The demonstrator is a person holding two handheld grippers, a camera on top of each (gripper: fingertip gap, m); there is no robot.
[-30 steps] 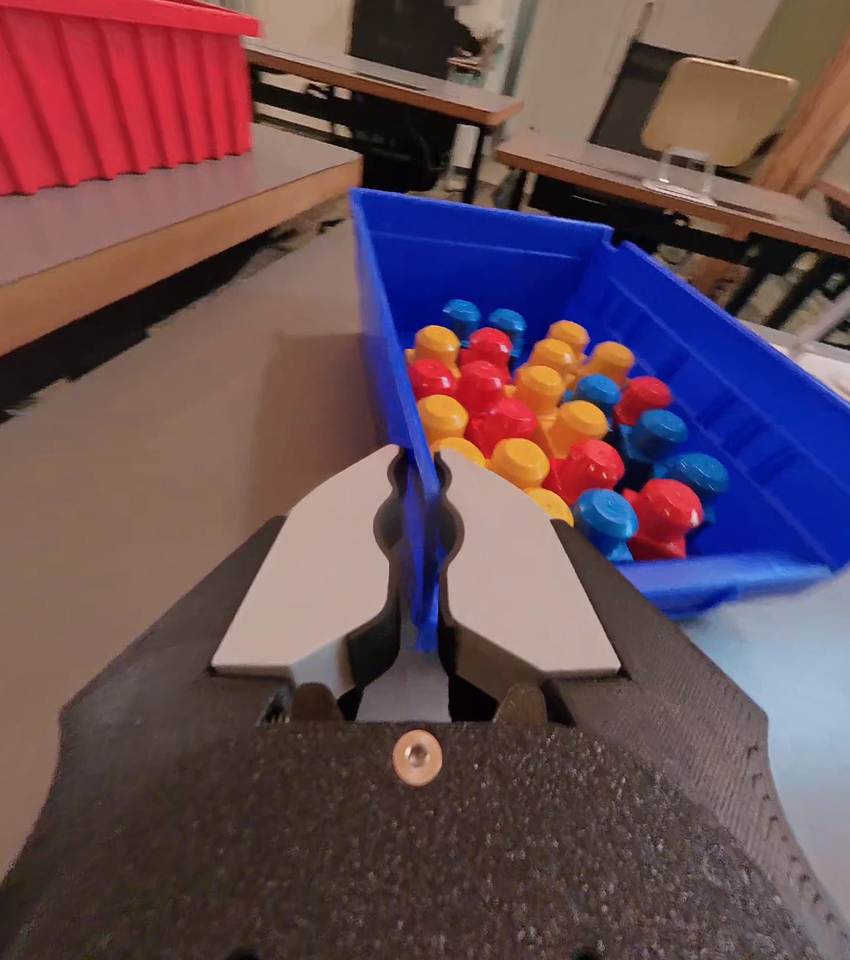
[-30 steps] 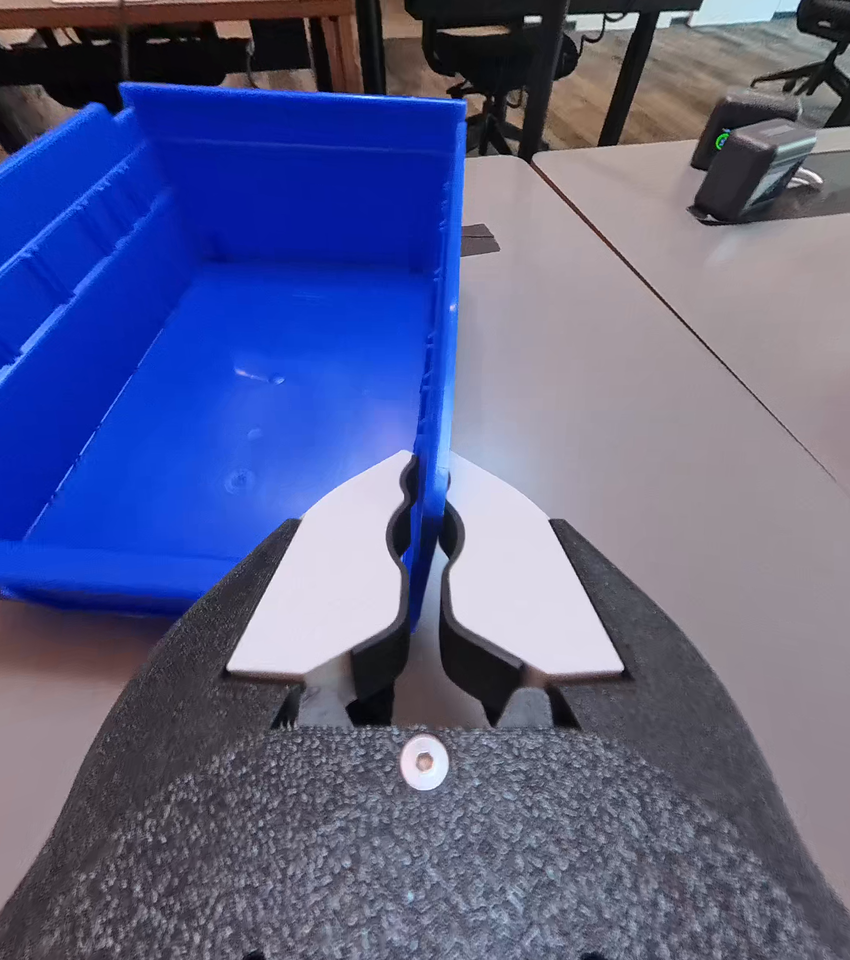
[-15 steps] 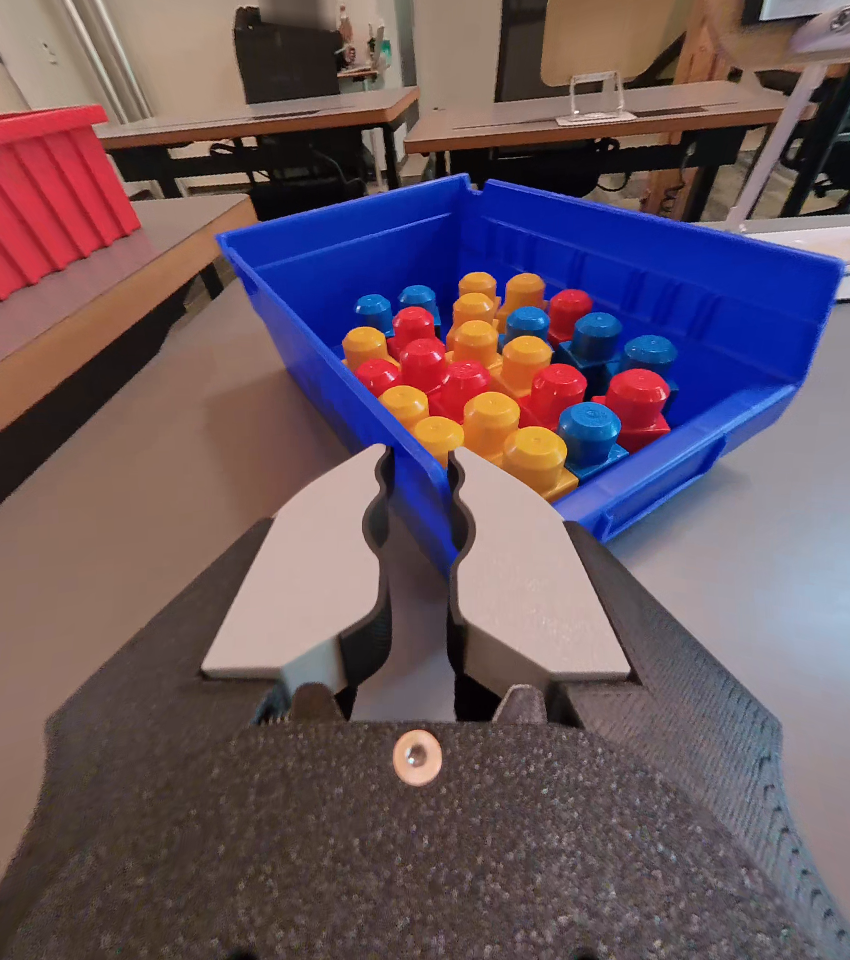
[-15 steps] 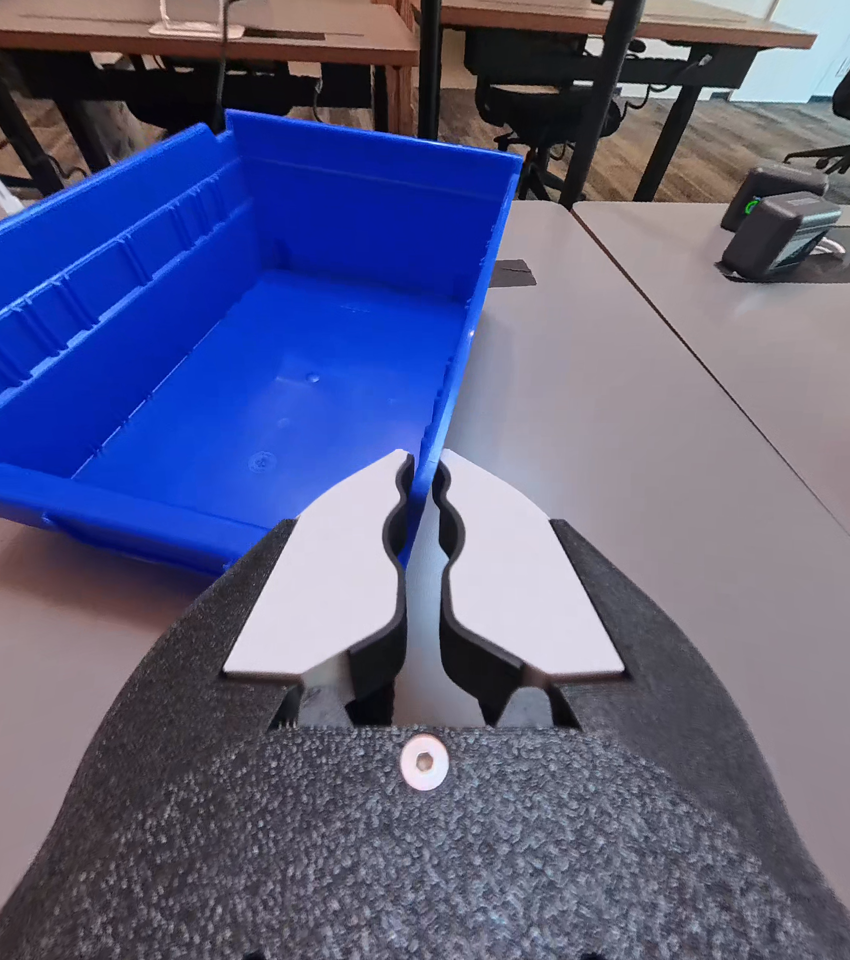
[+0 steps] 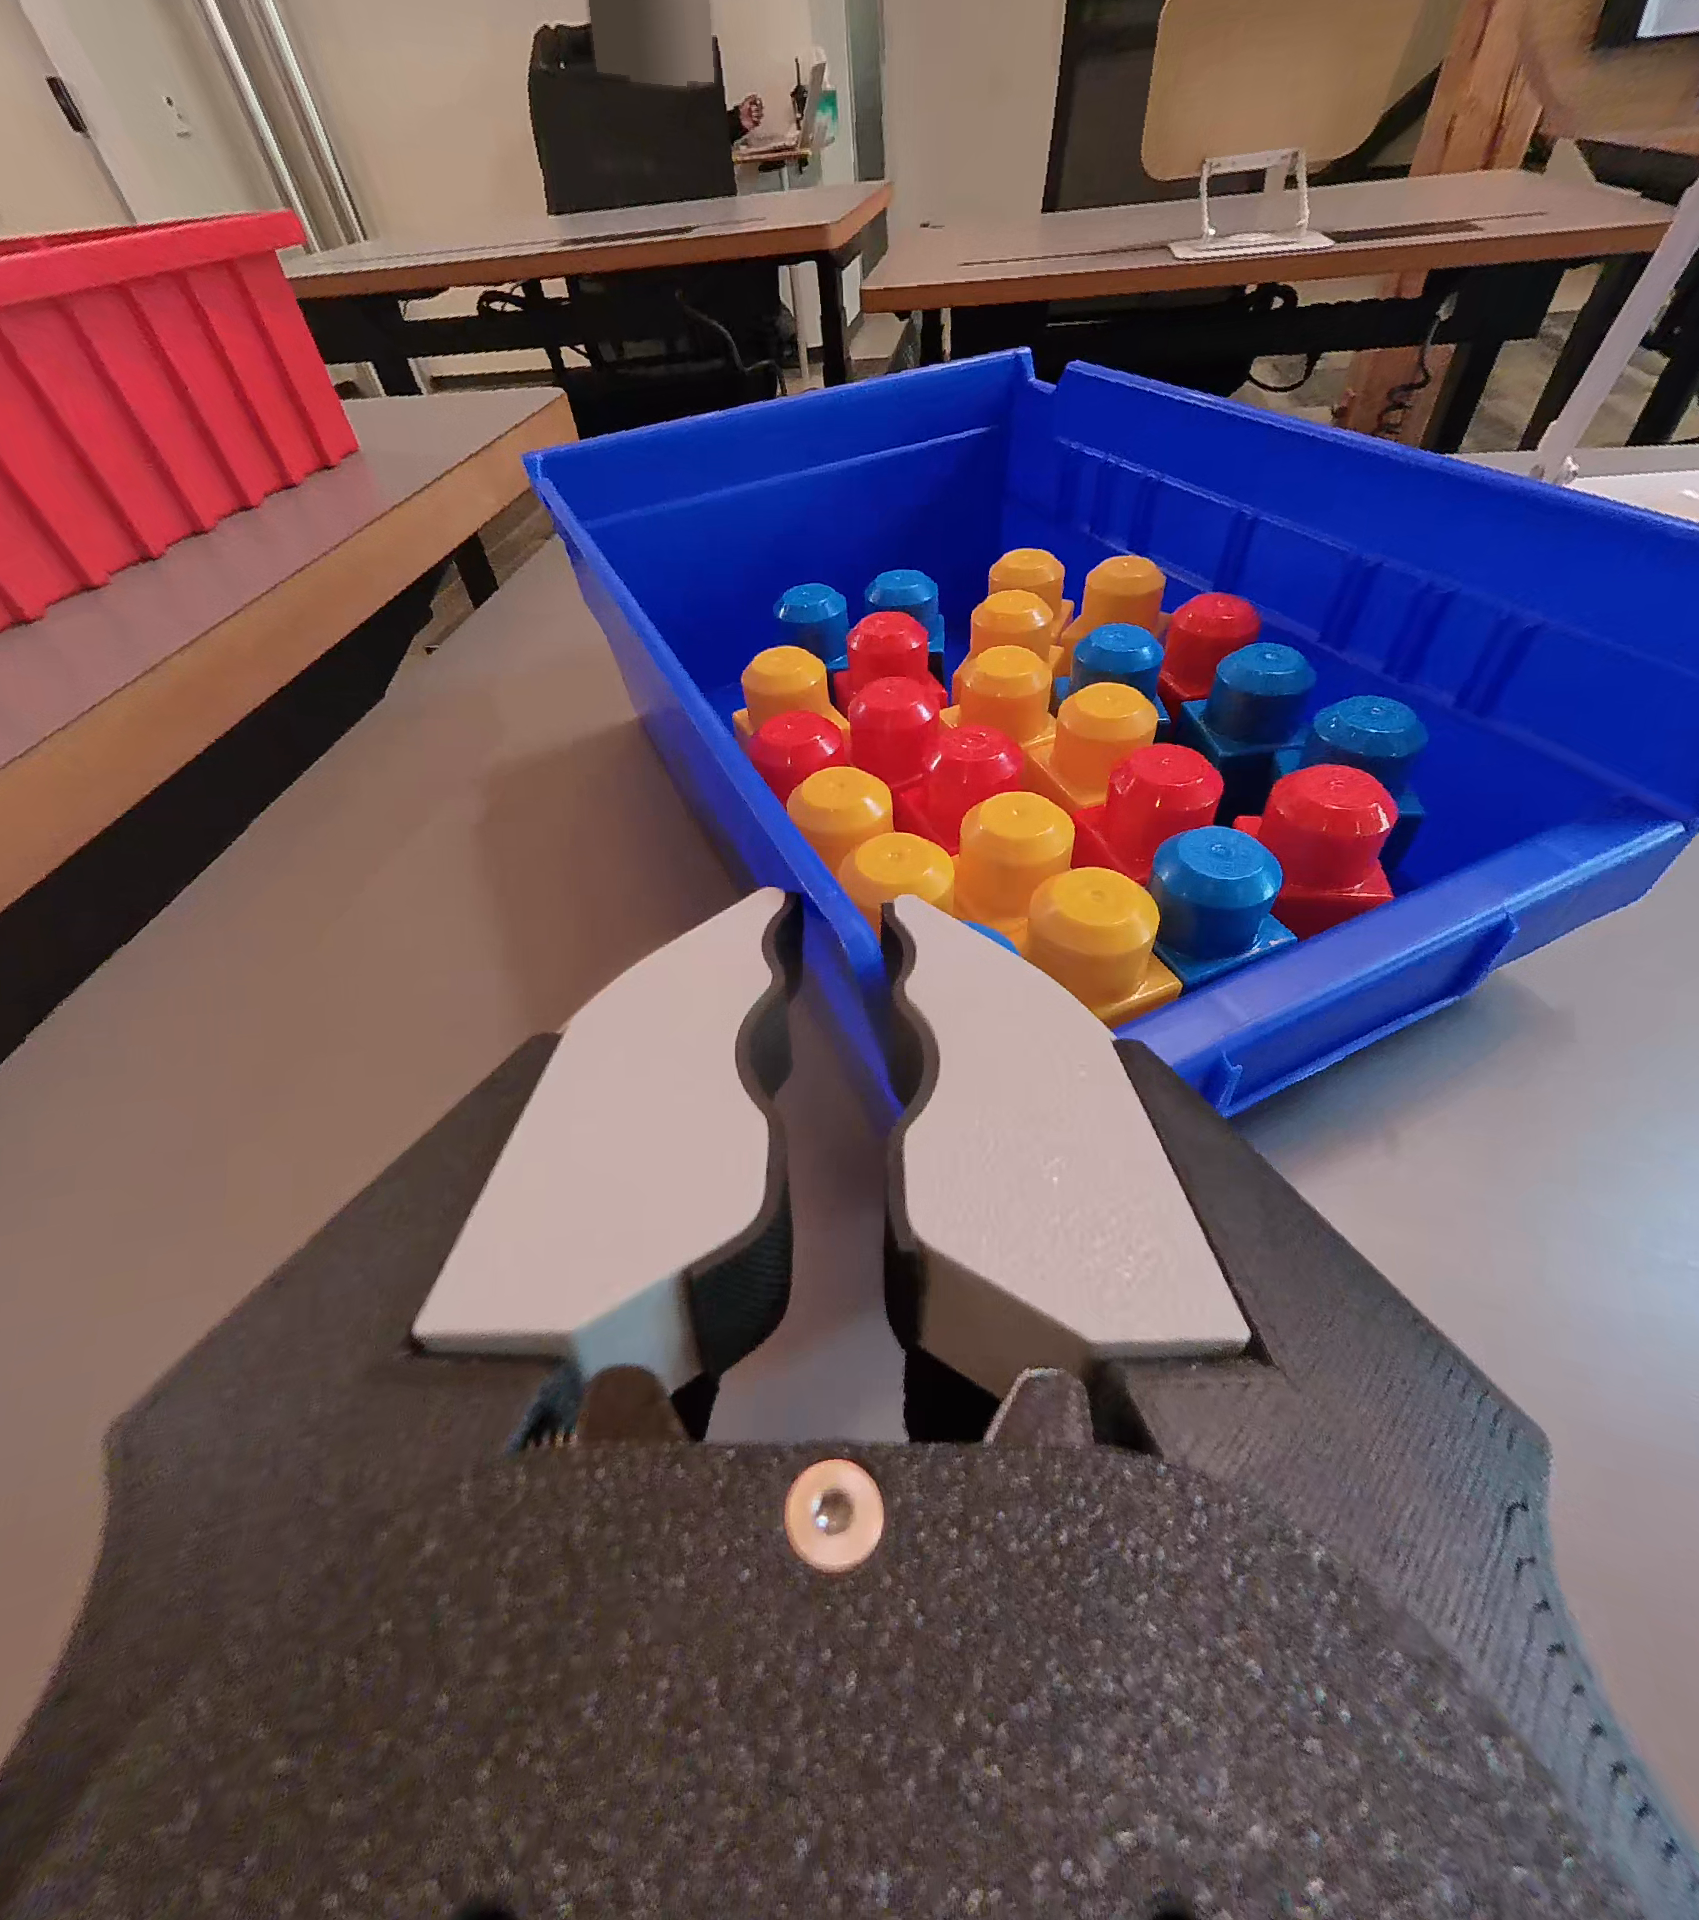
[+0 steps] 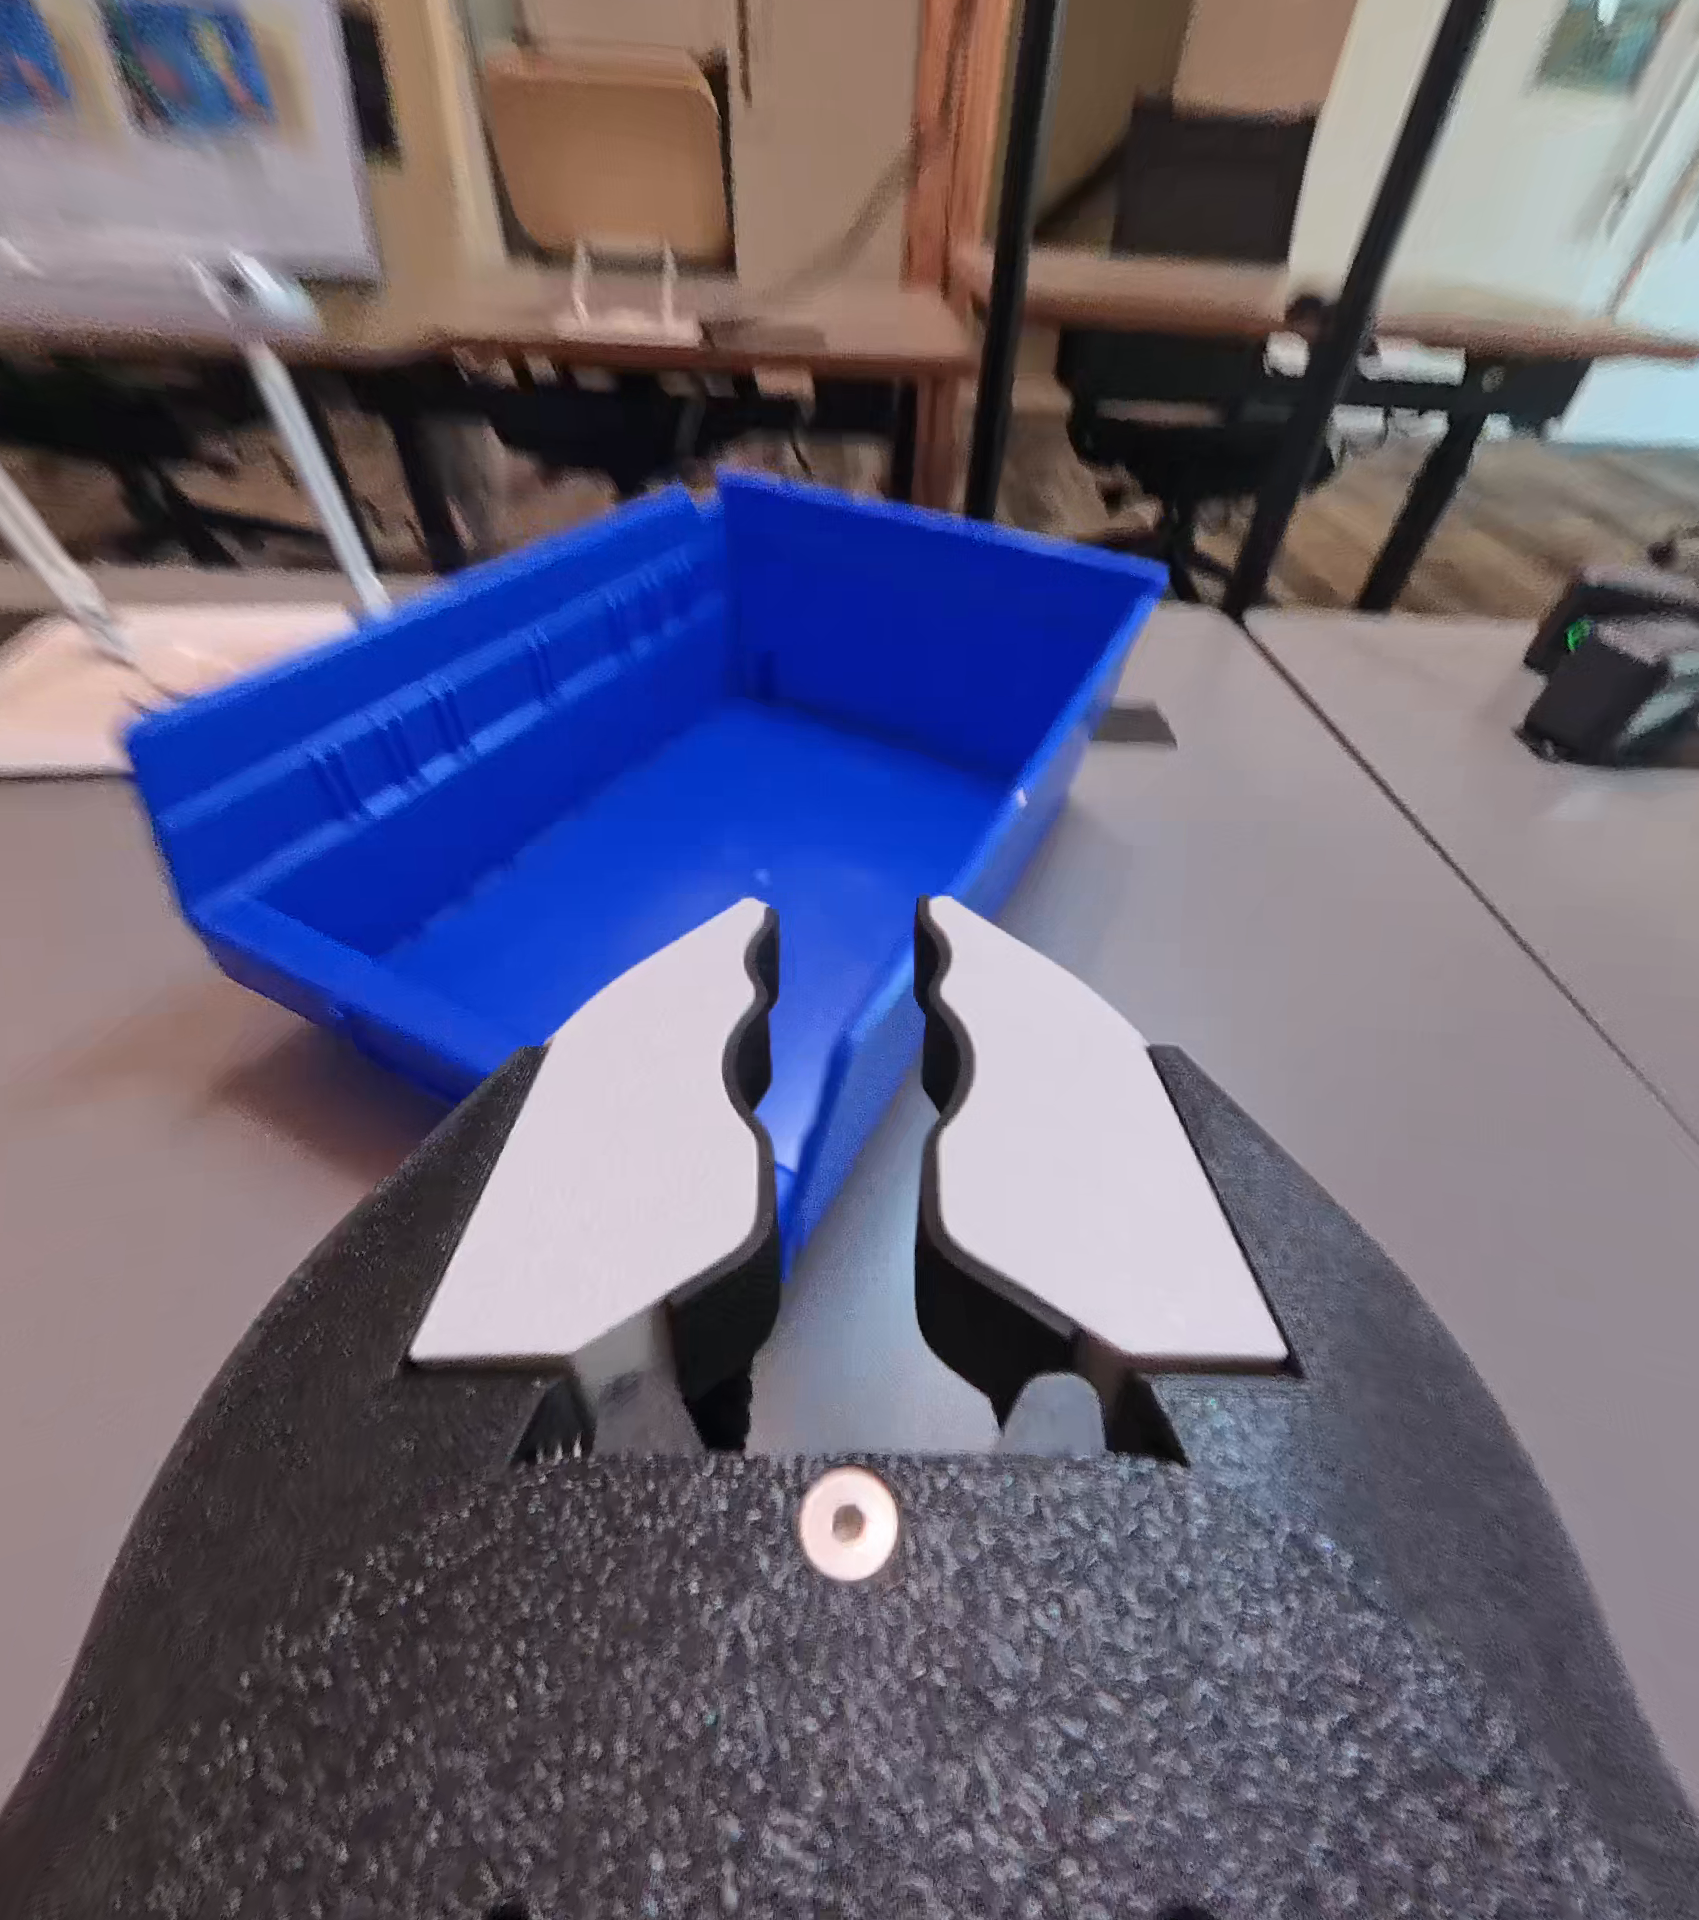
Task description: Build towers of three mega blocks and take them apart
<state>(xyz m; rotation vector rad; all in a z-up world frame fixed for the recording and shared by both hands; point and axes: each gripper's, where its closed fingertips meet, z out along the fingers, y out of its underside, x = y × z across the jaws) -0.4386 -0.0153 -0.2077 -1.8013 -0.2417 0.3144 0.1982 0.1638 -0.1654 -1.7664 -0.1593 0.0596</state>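
Mega blocks (image 5: 1084, 769) in red, yellow and blue sit packed together, studs up, in the blue bin (image 5: 1447, 582) that we see in the left wrist view, filling its near end on the grey counter (image 5: 357, 1039). A red ribbed bin (image 5: 86, 416) stands on a neighbouring counter to the left, well apart. In the right wrist view we see a second blue bin (image 6: 554, 675), and it is empty. On the counter to its right lie two dark devices (image 6: 1645, 675), blurred.

We judge the task barely begun: no block is out on the counter, no tower of three stands anywhere we can see, and neither tool holds a block. Everything is left to do: picking blocks, stacking them in threes, then pulling them apart.

Our left gripper (image 5: 837, 920) is low and level, pointing at the near left corner of the full bin. Its fingers (image 5: 637, 1143) are a narrow gap apart, with the bin's side wall showing in the gap, but we cannot tell whether they touch it. Our right gripper (image 6: 845, 914) points at the near right corner of the empty bin, fingers (image 6: 1063, 1143) parted somewhat wider and holding nothing. That view is smeared, so finer detail there escapes us.
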